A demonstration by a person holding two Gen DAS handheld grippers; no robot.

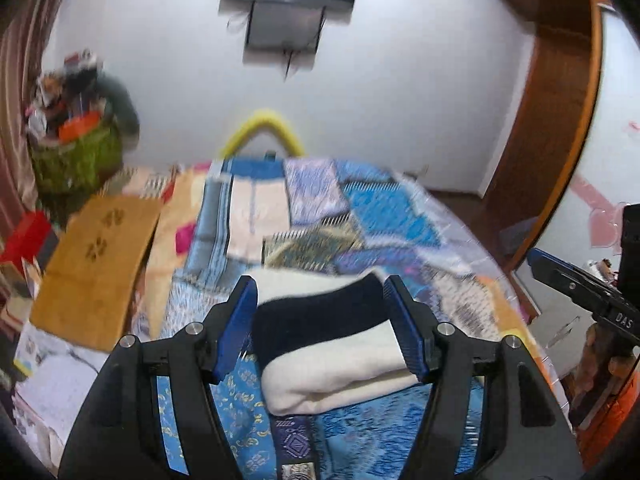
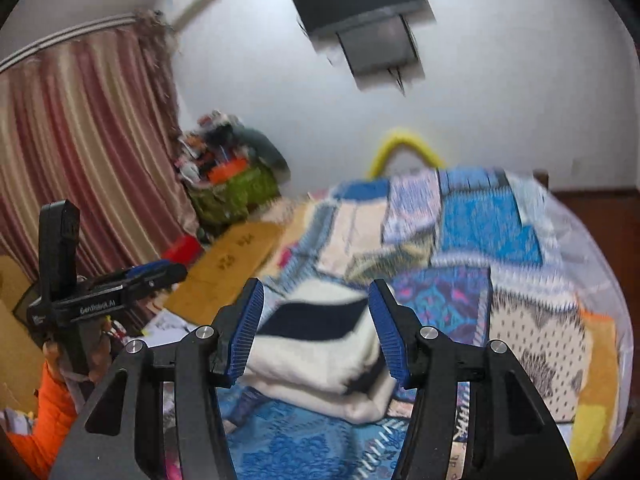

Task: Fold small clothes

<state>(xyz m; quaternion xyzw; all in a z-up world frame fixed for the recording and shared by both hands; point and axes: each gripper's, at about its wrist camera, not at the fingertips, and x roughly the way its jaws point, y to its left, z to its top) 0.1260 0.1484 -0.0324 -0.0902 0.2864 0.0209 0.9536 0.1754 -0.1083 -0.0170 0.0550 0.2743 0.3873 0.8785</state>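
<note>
A folded cream and black garment (image 1: 332,356) lies on the patterned blue bedspread (image 1: 360,216). My left gripper (image 1: 322,296) is open, its blue pads either side of the garment's far part, above it and not touching. The garment also shows in the right wrist view (image 2: 320,352). My right gripper (image 2: 316,296) is open and hovers over it, empty. The left gripper's body shows at the left of the right wrist view (image 2: 108,300); the right gripper's body shows at the right edge of the left wrist view (image 1: 588,292).
A brown cardboard sheet (image 1: 96,264) lies at the bed's left side. A green basket of clutter (image 1: 76,152) stands in the far left corner by a striped curtain (image 2: 80,140). A wall-mounted screen (image 1: 288,4) hangs ahead. A wooden wardrobe (image 1: 552,120) stands at the right.
</note>
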